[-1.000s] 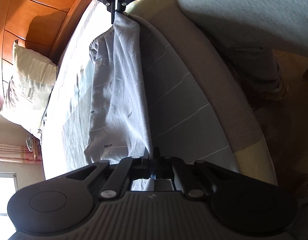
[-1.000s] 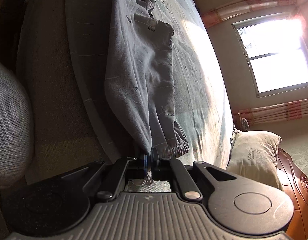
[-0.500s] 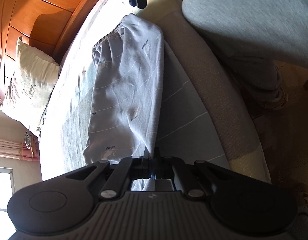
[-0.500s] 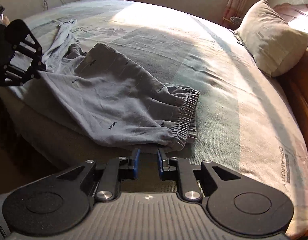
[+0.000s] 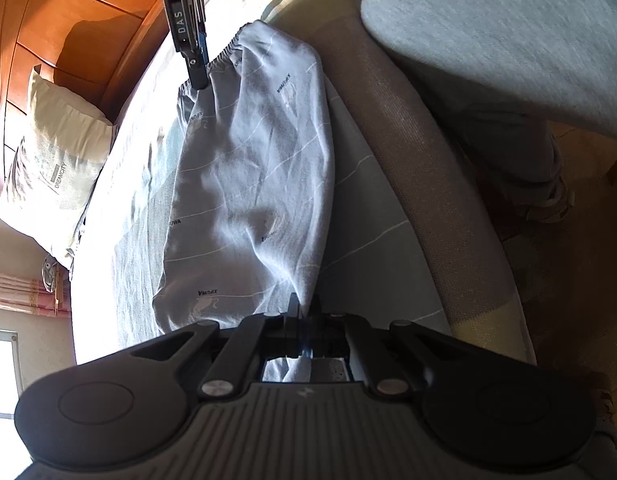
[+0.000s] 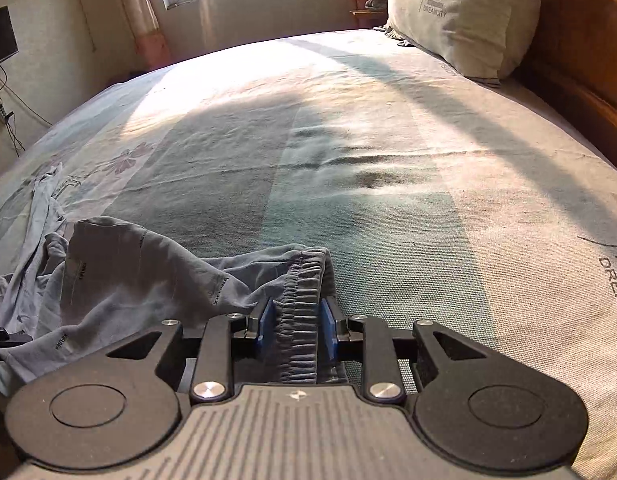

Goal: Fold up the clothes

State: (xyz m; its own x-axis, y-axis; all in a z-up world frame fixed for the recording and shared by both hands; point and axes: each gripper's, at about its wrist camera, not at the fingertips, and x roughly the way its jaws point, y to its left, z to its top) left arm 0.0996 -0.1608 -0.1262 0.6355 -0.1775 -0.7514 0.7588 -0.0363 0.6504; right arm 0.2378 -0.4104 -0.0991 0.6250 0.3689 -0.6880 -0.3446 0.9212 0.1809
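My left gripper [image 5: 304, 312] is pinching the hem end of the grey trousers [image 5: 252, 184], though its own body is hiding most of that pinch. My right gripper [image 6: 294, 320] is opening, the elastic waistband [image 6: 304, 304] lying loose between its blue pads [image 6: 266, 320]. The trousers are lying along the bed [image 6: 388, 152] edge, their far folds crumpled and cut off at the left of the right wrist view.

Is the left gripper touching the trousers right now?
Touching. The left wrist view shows the left gripper shut on a pinch of the trousers.
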